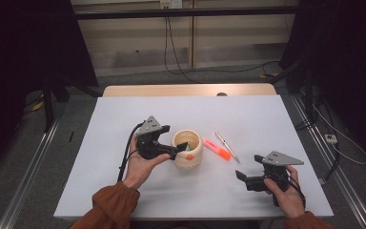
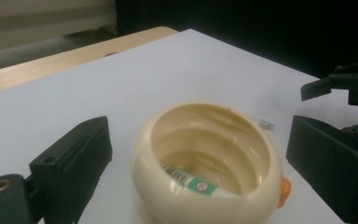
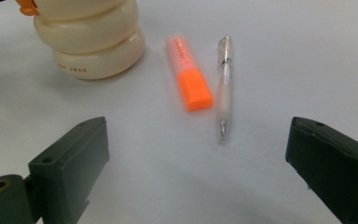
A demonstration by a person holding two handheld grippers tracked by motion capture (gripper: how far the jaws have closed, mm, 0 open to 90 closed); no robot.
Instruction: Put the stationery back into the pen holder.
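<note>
Centre of the high view: cream cup [image 1: 187,149] upright, a green-labelled item [image 2: 189,180] already lying inside it.
Left gripper [image 1: 181,148] stands spread wide at the rim, cup between its jaws untouched; a careless pull could tip it. Lower right, right gripper [image 1: 240,175] gapes empty, facing orange highlighter [image 3: 189,73] and pen [image 3: 224,88].

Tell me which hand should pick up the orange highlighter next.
Right, probably. The right gripper stands open and aimed at the orange highlighter, which lies free on the white table beside the clear pen. The left gripper is at the cream ribbed pot.
</note>
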